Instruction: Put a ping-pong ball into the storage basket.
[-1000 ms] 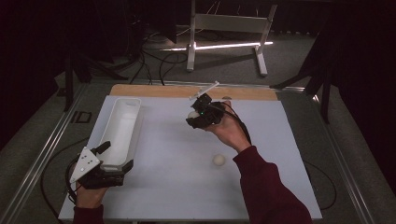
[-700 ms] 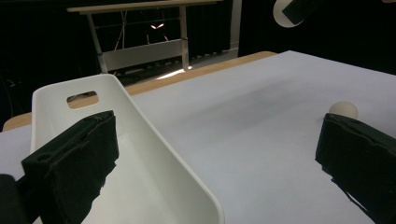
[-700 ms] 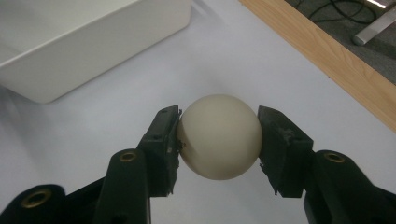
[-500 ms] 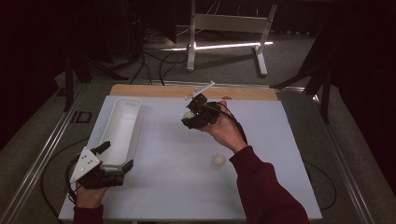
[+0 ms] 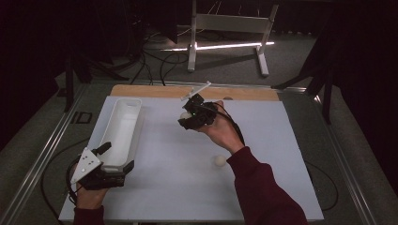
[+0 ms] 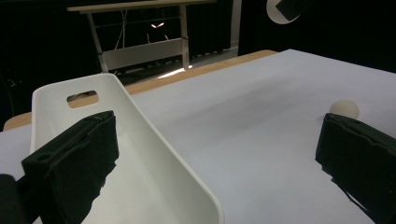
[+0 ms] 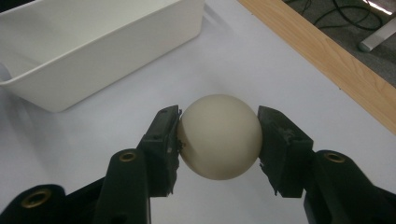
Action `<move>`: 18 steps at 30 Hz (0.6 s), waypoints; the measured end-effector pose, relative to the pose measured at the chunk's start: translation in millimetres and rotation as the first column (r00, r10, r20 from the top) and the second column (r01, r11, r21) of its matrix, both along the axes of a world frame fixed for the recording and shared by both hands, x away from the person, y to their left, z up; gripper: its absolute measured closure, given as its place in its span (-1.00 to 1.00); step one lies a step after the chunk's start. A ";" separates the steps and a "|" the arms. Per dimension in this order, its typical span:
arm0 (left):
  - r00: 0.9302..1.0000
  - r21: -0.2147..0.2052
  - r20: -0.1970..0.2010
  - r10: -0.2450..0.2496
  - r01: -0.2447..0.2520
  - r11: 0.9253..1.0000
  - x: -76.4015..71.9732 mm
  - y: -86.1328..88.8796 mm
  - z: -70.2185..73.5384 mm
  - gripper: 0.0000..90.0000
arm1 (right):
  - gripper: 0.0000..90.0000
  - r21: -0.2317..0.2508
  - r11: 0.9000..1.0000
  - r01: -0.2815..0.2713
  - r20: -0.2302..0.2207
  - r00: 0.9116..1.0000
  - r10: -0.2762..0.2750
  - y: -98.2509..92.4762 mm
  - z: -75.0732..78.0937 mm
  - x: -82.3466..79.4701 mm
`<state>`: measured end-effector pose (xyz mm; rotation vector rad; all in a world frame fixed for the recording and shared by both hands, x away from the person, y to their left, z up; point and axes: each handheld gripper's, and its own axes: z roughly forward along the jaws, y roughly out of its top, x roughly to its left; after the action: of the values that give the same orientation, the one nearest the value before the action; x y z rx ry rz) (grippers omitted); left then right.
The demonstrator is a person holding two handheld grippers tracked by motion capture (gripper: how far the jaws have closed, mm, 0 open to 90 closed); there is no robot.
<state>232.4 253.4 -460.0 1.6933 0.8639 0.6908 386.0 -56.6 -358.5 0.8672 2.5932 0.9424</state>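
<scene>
The high view looks forward and down from above the person's side, taking in the whole white table (image 5: 187, 187) and the dark floor beyond. The left gripper view sits low near the table's near-left corner, close beside the white bin (image 6: 140, 140), facing across the surface. The right gripper view hangs above mid-table, looking steeply down, very near a cream ball (image 7: 218, 136). All three share the bin.

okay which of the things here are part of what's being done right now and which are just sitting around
In the job:
ball held in the right gripper
white bin, steadied by the left gripper at its near end
second ball lying on the table

Just around:
white stand on the floor
floor cables
</scene>
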 end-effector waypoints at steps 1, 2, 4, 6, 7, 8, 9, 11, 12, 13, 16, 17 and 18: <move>1.000 -0.001 0.000 0.001 -0.001 1.000 0.1 0.0 0.0 -1.00 | 0.12 0.001 1.000 0.001 0.000 1.000 -0.001 0.9 -0.2 -0.1; 1.000 -0.001 0.000 0.001 -0.001 1.000 0.1 0.0 0.0 -1.00 | 0.12 0.001 1.000 0.001 0.000 1.000 -0.001 0.9 -0.2 -0.1; 1.000 -0.001 0.000 0.000 0.000 1.000 0.1 0.1 0.0 -1.00 | 0.12 -0.004 1.000 -0.004 0.001 1.000 0.004 3.0 -0.3 -0.1; 1.000 0.001 -0.002 0.001 -0.001 1.000 0.2 0.0 -0.1 -1.00 | 0.12 0.002 1.000 -0.007 -0.001 1.000 0.007 4.5 -0.5 -0.4; 1.000 0.001 -0.002 0.001 -0.001 1.000 0.1 0.0 -0.1 -1.00 | 0.12 0.000 1.000 -0.008 0.000 1.000 0.008 5.0 -0.4 -0.4; 1.000 0.001 -0.001 0.000 0.000 1.000 0.0 0.0 0.0 -1.00 | 0.12 0.002 1.000 -0.006 0.000 1.000 0.006 5.9 -0.4 -0.6; 1.000 0.001 -0.001 0.000 0.000 1.000 0.0 0.0 0.0 -1.00 | 0.12 0.002 1.000 -0.008 0.001 1.000 0.008 6.6 -0.3 -0.7; 1.000 0.001 0.001 0.000 0.000 1.000 -0.2 0.3 0.3 -1.00 | 0.12 0.002 1.000 -0.010 -0.001 1.000 0.010 7.9 0.0 -1.3; 1.000 0.001 0.000 0.000 0.000 1.000 -0.1 0.3 0.3 -1.00 | 0.12 0.002 1.000 -0.008 -0.001 1.000 0.008 8.6 0.0 -1.4; 1.000 0.001 0.000 0.000 0.000 1.000 -0.1 0.3 0.3 -1.00 | 0.12 0.002 1.000 -0.008 -0.001 1.000 0.008 8.6 0.0 -1.4; 1.000 0.003 -0.002 -0.003 0.003 1.000 0.0 -0.1 0.2 -1.00 | 0.12 0.005 1.000 -0.012 -0.001 1.000 0.012 11.3 0.3 -1.6; 1.000 0.002 -0.002 -0.003 0.003 1.000 0.0 -0.2 0.2 -1.00 | 0.12 0.003 1.000 -0.016 -0.001 1.000 0.016 12.0 0.6 -1.8; 1.000 0.003 -0.001 -0.003 0.003 1.000 0.1 -0.2 0.1 -1.00 | 0.12 0.003 1.000 -0.016 -0.001 1.000 0.016 12.0 0.6 -1.8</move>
<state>232.5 253.2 -459.9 1.6968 0.8616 0.6899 384.2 -44.6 -357.9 0.8487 2.6042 0.9514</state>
